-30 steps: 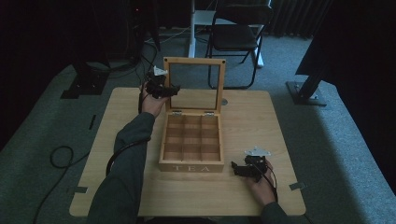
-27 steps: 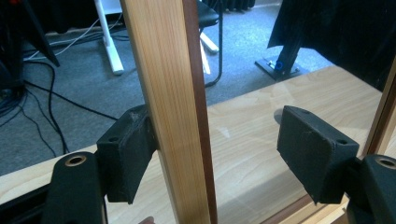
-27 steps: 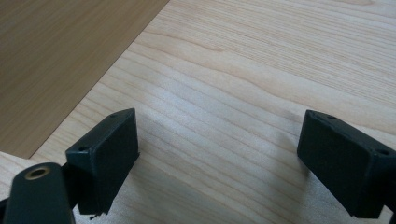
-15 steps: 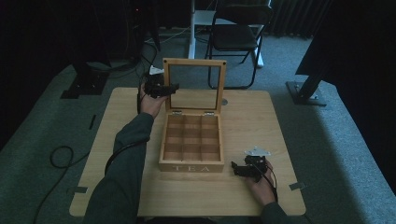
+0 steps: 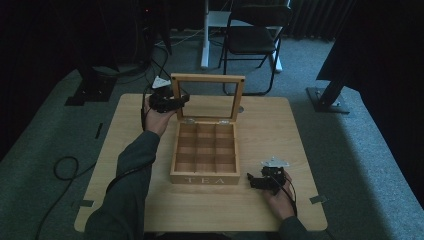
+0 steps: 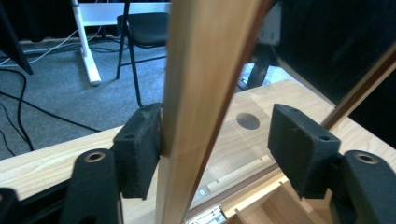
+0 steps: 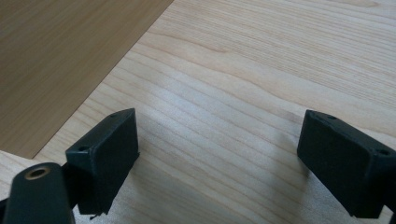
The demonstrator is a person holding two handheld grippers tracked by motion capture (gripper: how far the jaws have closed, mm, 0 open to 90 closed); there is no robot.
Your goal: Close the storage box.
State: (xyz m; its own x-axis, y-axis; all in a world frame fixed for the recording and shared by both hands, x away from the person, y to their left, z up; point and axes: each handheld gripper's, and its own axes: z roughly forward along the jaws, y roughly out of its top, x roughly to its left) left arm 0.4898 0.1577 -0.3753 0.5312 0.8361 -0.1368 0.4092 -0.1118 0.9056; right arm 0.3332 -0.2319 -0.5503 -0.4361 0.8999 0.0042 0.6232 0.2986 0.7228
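A wooden tea box with a grid of compartments stands mid-table, its glass-paned lid raised nearly upright. My left gripper is at the lid's left edge. In the left gripper view it is open around the lid's wooden frame: the left pad touches the wood and the right pad stands apart behind the glass. My right gripper rests low over the table just right of the box's front corner. It is open with nothing between its pads, and the box's side wall lies ahead to the left.
The light wooden table has bare room on both sides of the box. A black chair and a white stand are on the carpet beyond the far edge. Cables trail on the floor to the left.
The lid's top edge sits lower in the high view than a second ago, tipped a little toward the person, and the left gripper has come with it. The right gripper has stayed put.
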